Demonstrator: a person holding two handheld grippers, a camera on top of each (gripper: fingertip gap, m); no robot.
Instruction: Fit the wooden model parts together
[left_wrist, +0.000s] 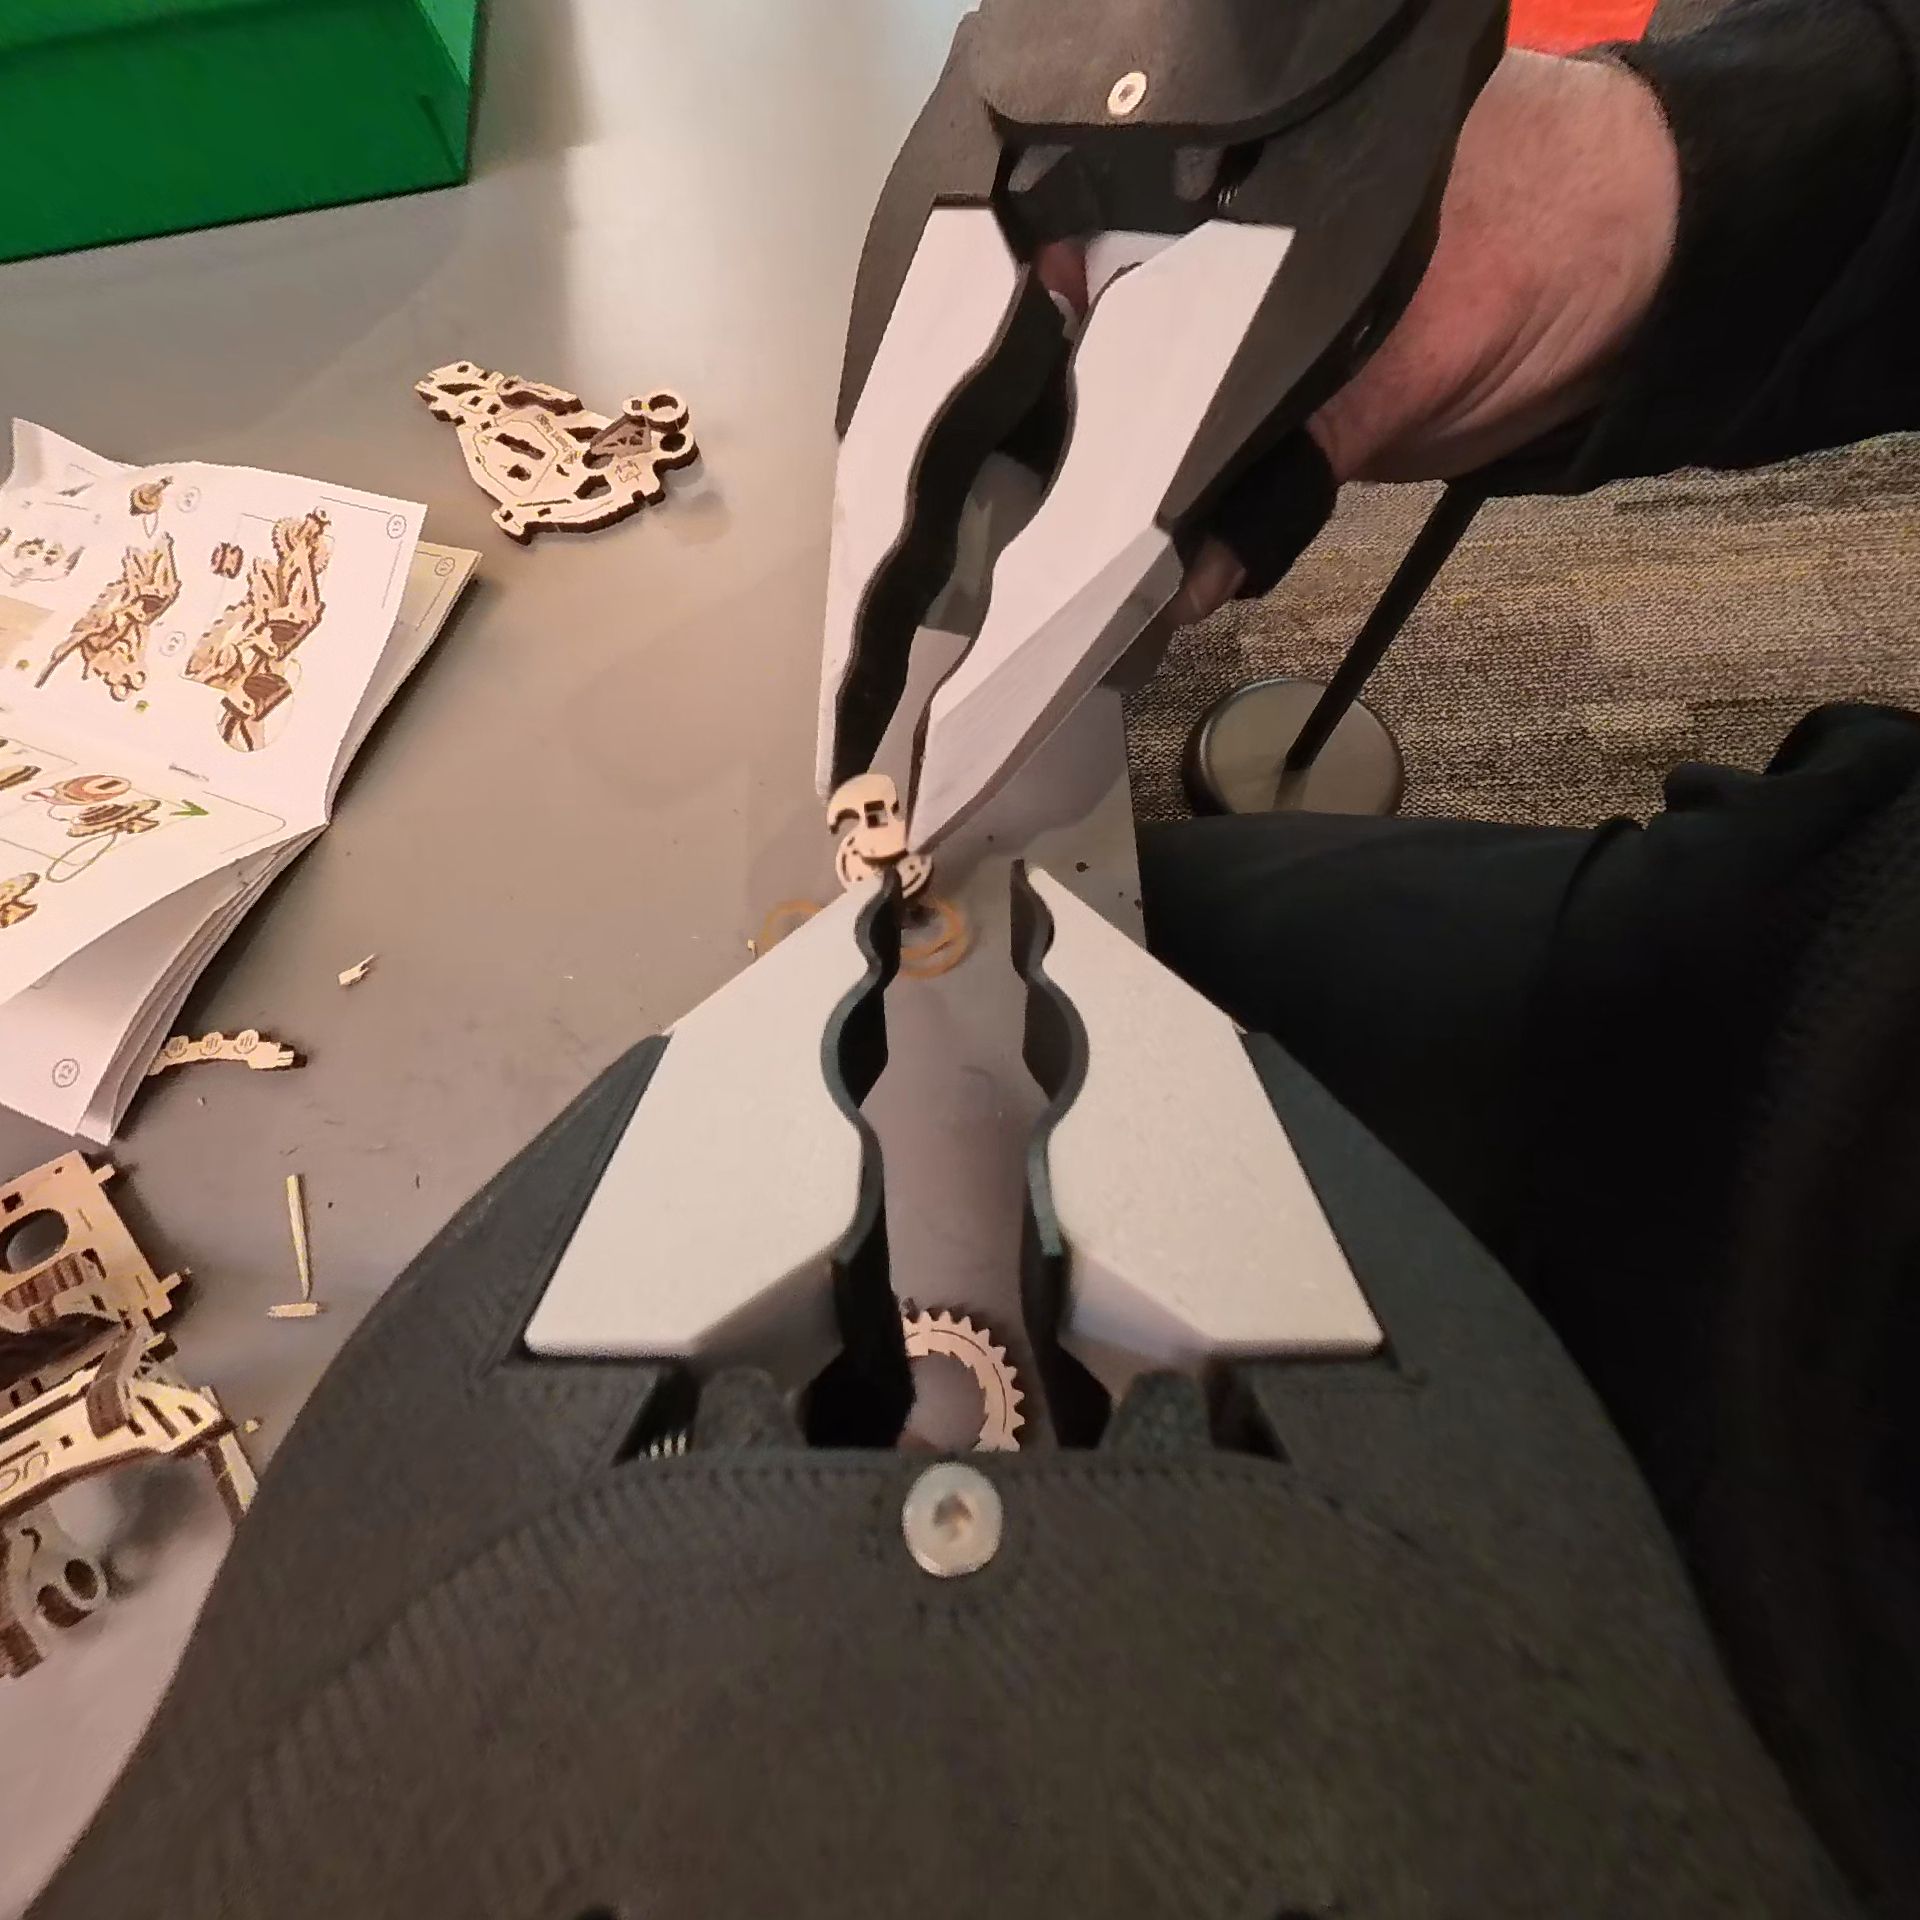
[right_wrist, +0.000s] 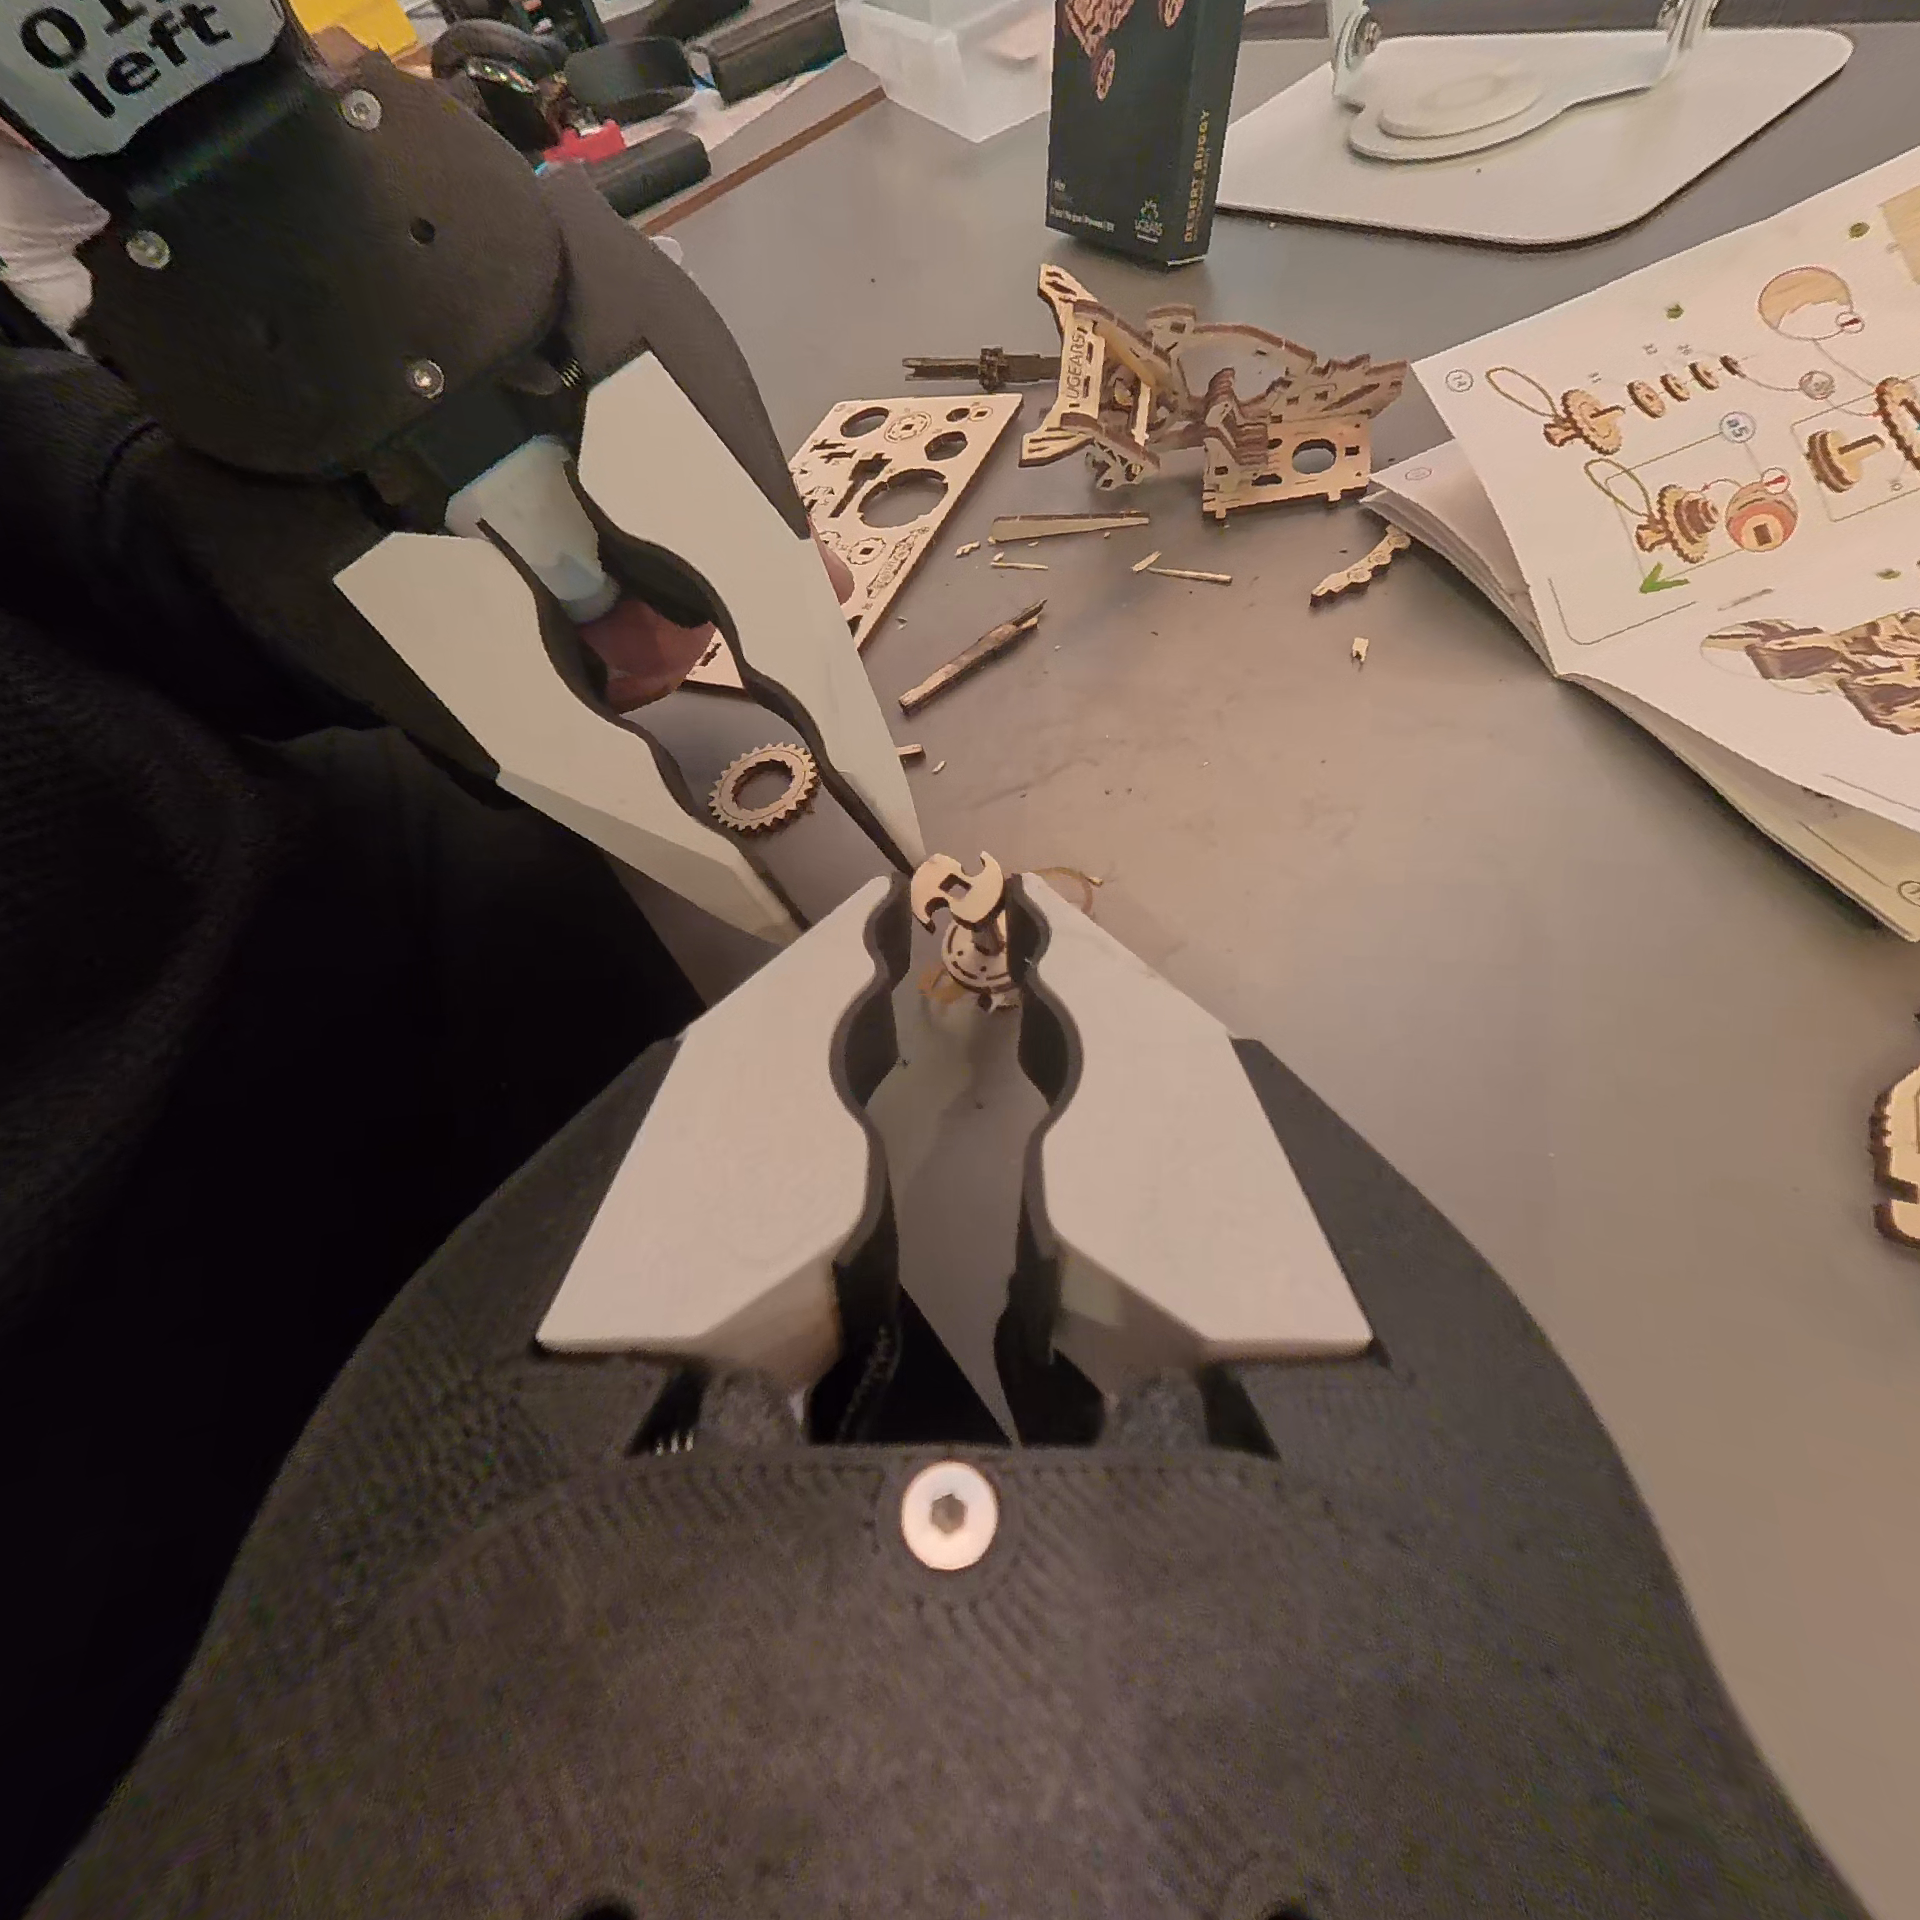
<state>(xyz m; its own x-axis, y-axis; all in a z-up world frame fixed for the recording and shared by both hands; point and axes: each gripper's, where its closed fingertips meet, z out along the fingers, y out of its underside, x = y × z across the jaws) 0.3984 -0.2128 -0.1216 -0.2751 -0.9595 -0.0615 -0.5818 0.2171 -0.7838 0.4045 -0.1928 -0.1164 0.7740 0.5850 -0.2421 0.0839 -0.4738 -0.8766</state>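
Right gripper (right_wrist: 956, 914) fingers seemingly pinch small wooden disc assembly (right_wrist: 961, 935) on table (right_wrist: 1299, 883)

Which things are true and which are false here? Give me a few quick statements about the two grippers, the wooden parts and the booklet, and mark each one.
1. The right gripper pinches a small wooden part at its fingertips. True.
2. The left gripper is clamped shut on the gear. False: its jaws stand apart, and the gear lies loose on the table.
3. The instruction booklet lies open on the table. True.
4. The green box stands between the two grippers. False: it sits at the far corner of the table, well away from both.
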